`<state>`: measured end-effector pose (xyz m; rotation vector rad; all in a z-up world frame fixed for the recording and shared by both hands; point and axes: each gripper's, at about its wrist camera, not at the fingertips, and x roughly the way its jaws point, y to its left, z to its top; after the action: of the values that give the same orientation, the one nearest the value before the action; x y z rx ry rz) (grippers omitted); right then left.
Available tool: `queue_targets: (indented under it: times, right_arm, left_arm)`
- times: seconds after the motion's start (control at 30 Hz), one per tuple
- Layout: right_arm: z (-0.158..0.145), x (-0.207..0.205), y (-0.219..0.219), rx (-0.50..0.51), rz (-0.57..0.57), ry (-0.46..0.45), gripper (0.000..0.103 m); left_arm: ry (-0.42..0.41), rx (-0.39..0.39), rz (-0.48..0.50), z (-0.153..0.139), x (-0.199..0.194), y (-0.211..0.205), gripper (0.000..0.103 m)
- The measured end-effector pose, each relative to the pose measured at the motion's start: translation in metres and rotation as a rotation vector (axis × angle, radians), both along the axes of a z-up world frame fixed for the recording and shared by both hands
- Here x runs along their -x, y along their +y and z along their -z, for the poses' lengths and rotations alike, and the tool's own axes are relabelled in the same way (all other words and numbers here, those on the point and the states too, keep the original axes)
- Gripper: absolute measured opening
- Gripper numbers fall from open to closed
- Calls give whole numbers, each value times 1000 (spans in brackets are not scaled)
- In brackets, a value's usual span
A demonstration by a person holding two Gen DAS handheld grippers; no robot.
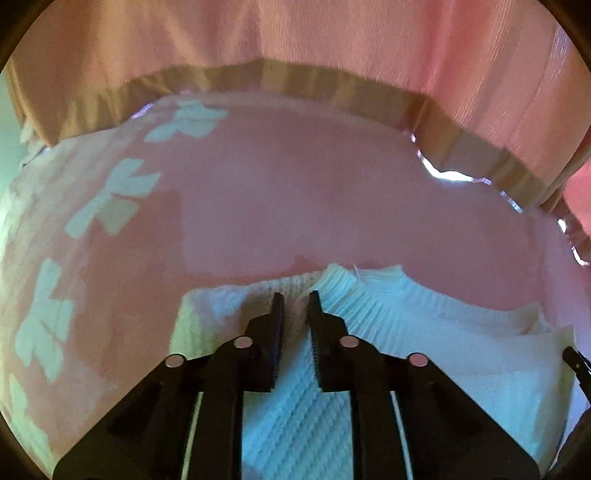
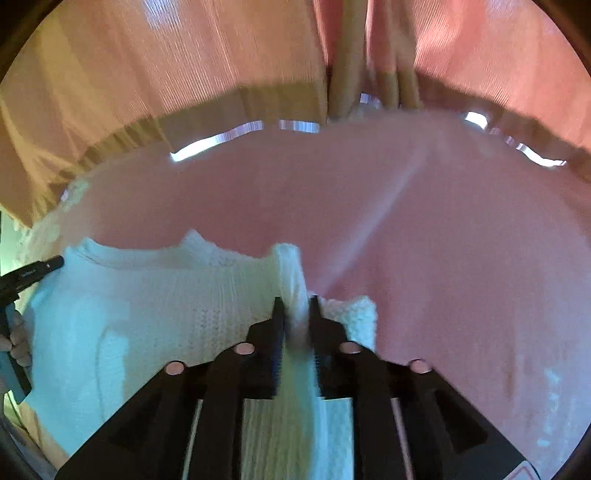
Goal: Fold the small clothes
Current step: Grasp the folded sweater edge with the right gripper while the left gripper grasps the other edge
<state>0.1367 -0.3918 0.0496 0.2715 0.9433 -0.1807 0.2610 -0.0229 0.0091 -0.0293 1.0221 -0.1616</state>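
A small white knitted sweater point(image 1: 424, 332) lies on a pink cloth-covered surface point(image 1: 295, 192). My left gripper point(image 1: 297, 299) sits over its left part, jaws close together with knit fabric showing between them. My right gripper point(image 2: 297, 304) is shut on a bunched fold of the white sweater point(image 2: 155, 317) near its right edge; the fabric runs between the fingers. The ribbed neckline point(image 2: 207, 254) faces away from me. The left gripper's tip point(image 2: 40, 267) shows at the left edge of the right wrist view.
The pink cloth has pale bow prints point(image 1: 114, 195) along its left side. Pink curtains point(image 1: 332, 33) with a tan band point(image 1: 332, 85) hang behind the surface. Bare pink cloth point(image 2: 461, 240) extends to the right of the sweater.
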Motion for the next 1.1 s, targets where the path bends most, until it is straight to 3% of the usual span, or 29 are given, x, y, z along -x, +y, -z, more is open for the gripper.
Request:
queue_targets:
  times: [0.07, 0.13, 0.2, 0.37, 0.47, 0.53, 0.57, 0.6, 0.63, 0.67, 0.7, 0.73, 0.83, 0.93, 1.0, 1.1]
  right_arm:
    - [-15, 27, -4, -24, 6, -51, 51]
    - [-18, 58, -7, -37, 20, -59, 53]
    - [-10, 81, -6, -68, 23, -51, 59]
    - [38, 112, 0, -221, 72, 76, 59]
    - [48, 108, 0, -270, 67, 82, 62]
    - [53, 101, -3, -315, 77, 78, 63]
    - [55, 97, -4, -319, 85, 63, 54]
    - [56, 94, -2, -315, 76, 64, 36]
    - [56, 91, -1, -329, 62, 58, 29]
    - [55, 91, -1, -347, 60, 49, 25]
    - [50, 89, 1, -332, 48, 42, 23]
    - [42, 88, 3, -314, 32, 27, 22]
    - [5, 92, 6, -298, -20, -53, 20]
    - [-20, 97, 7, -203, -51, -76, 21]
    - [-7, 92, 7, -112, -51, -4, 24]
    - [40, 80, 4, -65, -18, 152, 29]
  left_arm:
    - [-15, 24, -4, -16, 15, 7, 35]
    - [-56, 17, -25, -29, 39, 21, 65]
    - [-68, -11, -52, -32, 68, 37, 75]
    - [60, 19, -172, -2, 101, 75, 76]
    - [106, 142, -273, 14, 112, 98, 82]
    - [103, 161, -272, 17, 109, 98, 87]
    - [104, 163, -267, 18, 107, 97, 87]
    - [101, 164, -262, 19, 106, 96, 87]
    - [103, 162, -255, 18, 104, 96, 80]
    - [101, 163, -240, 17, 103, 95, 70]
    - [104, 200, -194, 14, 102, 93, 39]
    - [123, 235, -170, 12, 101, 92, 28]
    - [140, 247, -154, -9, 118, 92, 24]
    - [132, 256, -125, -32, 145, 92, 24]
    - [160, 239, -131, -24, 152, 90, 25]
    - [189, 178, -154, 5, 145, 87, 30]
